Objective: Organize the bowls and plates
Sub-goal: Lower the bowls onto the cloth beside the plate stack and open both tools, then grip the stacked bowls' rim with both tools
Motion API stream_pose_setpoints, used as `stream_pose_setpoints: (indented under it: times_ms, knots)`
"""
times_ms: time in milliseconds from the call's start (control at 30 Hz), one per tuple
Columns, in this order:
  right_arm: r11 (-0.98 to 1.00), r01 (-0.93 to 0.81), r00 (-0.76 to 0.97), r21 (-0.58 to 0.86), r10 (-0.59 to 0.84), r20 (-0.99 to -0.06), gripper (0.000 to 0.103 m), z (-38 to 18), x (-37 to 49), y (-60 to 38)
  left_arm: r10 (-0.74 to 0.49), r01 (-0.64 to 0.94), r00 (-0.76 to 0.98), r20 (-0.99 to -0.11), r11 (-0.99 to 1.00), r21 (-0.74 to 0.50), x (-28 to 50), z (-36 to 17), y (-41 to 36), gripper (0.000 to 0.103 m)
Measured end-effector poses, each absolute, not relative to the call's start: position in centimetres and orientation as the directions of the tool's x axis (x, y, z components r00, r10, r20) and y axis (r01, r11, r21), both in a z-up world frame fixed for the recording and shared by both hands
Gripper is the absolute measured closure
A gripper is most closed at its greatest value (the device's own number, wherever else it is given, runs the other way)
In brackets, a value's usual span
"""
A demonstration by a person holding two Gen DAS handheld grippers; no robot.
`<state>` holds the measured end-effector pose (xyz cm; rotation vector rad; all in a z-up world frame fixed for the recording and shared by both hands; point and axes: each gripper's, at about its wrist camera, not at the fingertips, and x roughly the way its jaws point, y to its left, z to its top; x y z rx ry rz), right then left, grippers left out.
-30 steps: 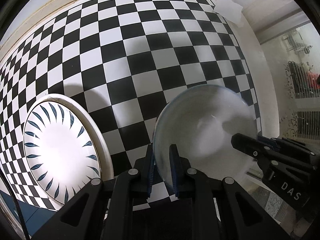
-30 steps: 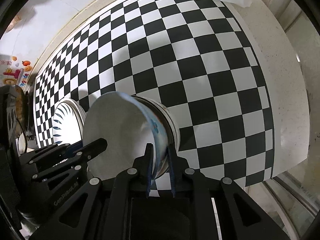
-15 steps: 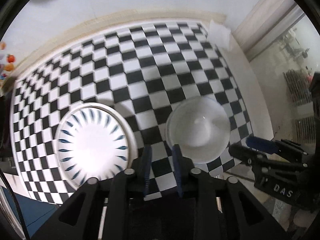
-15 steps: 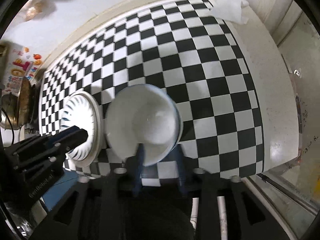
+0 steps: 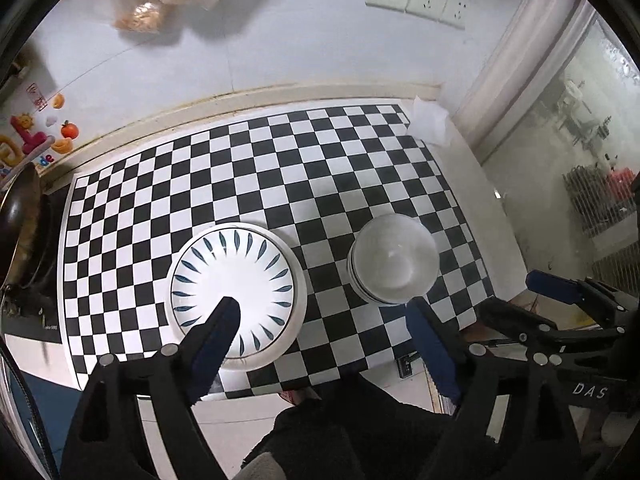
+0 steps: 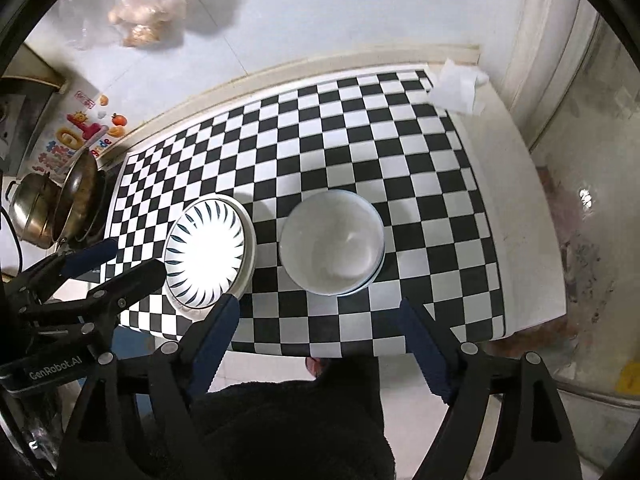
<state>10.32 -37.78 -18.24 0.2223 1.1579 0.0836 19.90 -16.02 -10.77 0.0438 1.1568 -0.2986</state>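
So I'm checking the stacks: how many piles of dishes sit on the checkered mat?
2: a plate stack on the left, a bowl stack to its right, apart. How many dishes each holds is partly hidden.

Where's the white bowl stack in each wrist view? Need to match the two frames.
Left wrist: bowl stack sits right of centre on the checkered mat, right of the leaf-pattern plate.
Right wrist: bowl stack sits at centre, again just right of the plate.
Shared landmark: the crumpled white tissue at the mat's far right corner.
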Motion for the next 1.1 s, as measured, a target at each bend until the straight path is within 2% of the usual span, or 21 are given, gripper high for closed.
stream_pose_setpoints:
  times_ms: [267, 533, 800, 1100]
  knots:
    - [0.975, 0.049, 0.444, 0.217, 0.173, -0.879, 0.017, -15.7, 7.6, -37.3, -0.224, 0.228, 0.380, -0.897, 0.963, -0.144, 17.3, -9.5, -14.6, 0.018]
    - [0.976, 0.056, 0.462, 0.209, 0.160, -0.872, 0.017, -14.7, 6.4, -37.2, -0.207, 0.240, 0.412, -0.887, 0.964, -0.114, 15.9, -8.4, -14.7, 0.018]
    - [0.981, 0.102, 0.487, 0.163, 0.094, -0.868, 0.017, -13.6, 6.0, -37.9, -0.196, 0.239, 0.423, -0.885, 0.966, -0.100, 15.8, -8.0, -14.9, 0.018]
    - [0.974, 0.124, 0.475, 0.187, 0.107, -0.873, 0.017, -14.2, 6.7, -38.5, -0.185, 0.259, 0.400, -0.898, 0.962, -0.083, 16.9, -8.7, -15.8, 0.018]
